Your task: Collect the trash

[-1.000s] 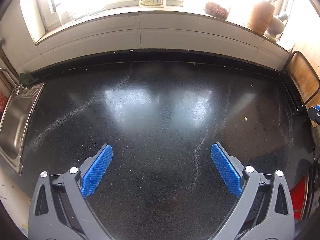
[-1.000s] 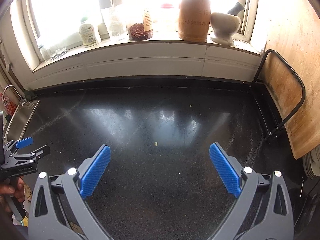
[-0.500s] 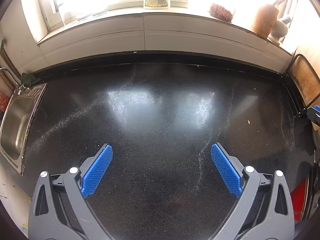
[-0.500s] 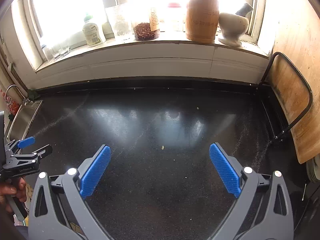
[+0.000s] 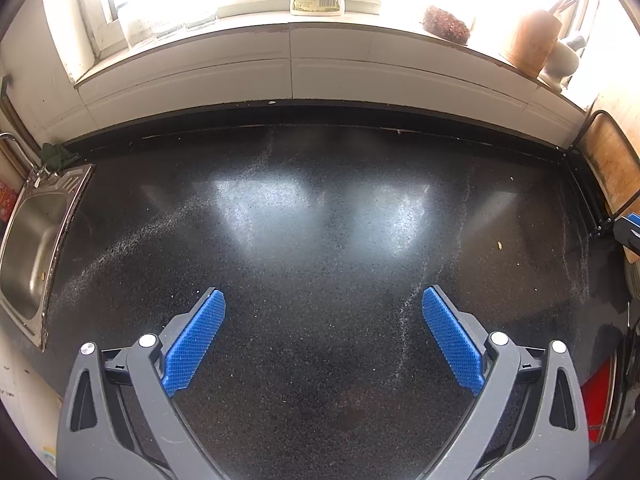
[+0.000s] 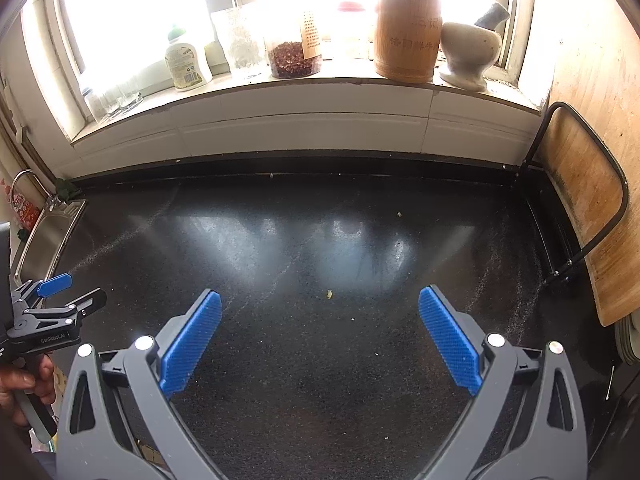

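My left gripper [image 5: 323, 300] is open and empty above the black speckled counter [image 5: 320, 208]. My right gripper [image 6: 320, 300] is open and empty too, above the same counter [image 6: 320, 380]. A small yellowish crumb [image 6: 329, 294] lies on the counter just ahead of the right gripper, between its fingers; it also shows at the right of the left wrist view [image 5: 499, 245]. A second tiny scrap [image 6: 399, 214] lies farther back. The left gripper shows at the left edge of the right wrist view [image 6: 60, 300], held by a hand. No larger trash is in view.
A steel sink [image 5: 28, 240] is set in the counter at the left. A wooden cutting board [image 6: 588, 216] in a black wire rack stands at the right. On the windowsill are a detergent bottle [image 6: 186, 60], a jar of dried chilies [image 6: 294, 56], a wooden utensil holder [image 6: 408, 36] and a mortar [image 6: 470, 52].
Both grippers have drawn back a little from the window and shifted left, so the sill and crumb sit farther right and lower in view. Both stay open.
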### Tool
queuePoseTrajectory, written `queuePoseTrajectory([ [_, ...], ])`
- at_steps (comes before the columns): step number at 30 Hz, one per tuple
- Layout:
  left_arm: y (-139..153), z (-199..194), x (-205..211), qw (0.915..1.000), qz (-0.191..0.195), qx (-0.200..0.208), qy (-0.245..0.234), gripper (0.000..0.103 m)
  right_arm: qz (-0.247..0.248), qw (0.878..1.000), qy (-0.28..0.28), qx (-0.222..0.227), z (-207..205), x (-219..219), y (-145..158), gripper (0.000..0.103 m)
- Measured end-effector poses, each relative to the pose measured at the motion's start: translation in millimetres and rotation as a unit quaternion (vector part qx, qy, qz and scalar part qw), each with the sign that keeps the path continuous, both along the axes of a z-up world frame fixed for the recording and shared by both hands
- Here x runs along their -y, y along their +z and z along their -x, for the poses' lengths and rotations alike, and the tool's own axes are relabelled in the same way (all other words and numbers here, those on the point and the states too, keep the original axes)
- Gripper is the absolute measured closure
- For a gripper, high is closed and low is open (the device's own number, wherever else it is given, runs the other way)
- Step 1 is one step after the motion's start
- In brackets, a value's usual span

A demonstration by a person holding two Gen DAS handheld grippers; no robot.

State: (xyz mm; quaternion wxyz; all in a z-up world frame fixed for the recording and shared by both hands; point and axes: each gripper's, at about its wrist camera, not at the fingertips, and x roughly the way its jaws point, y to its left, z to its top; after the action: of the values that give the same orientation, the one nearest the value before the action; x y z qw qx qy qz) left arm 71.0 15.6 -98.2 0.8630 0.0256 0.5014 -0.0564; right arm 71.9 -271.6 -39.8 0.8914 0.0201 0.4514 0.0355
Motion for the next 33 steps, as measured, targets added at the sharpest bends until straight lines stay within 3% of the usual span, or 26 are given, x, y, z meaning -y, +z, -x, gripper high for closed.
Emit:
queuePoseTrajectory([
  [33, -3.8, 6.4, -2.9, 1.0000, 0.004, -0.004, 0.002, 0.007, 0.000, 1.000, -0.003, 0.000, 6.4, 0.5, 2.6, 0.007],
])
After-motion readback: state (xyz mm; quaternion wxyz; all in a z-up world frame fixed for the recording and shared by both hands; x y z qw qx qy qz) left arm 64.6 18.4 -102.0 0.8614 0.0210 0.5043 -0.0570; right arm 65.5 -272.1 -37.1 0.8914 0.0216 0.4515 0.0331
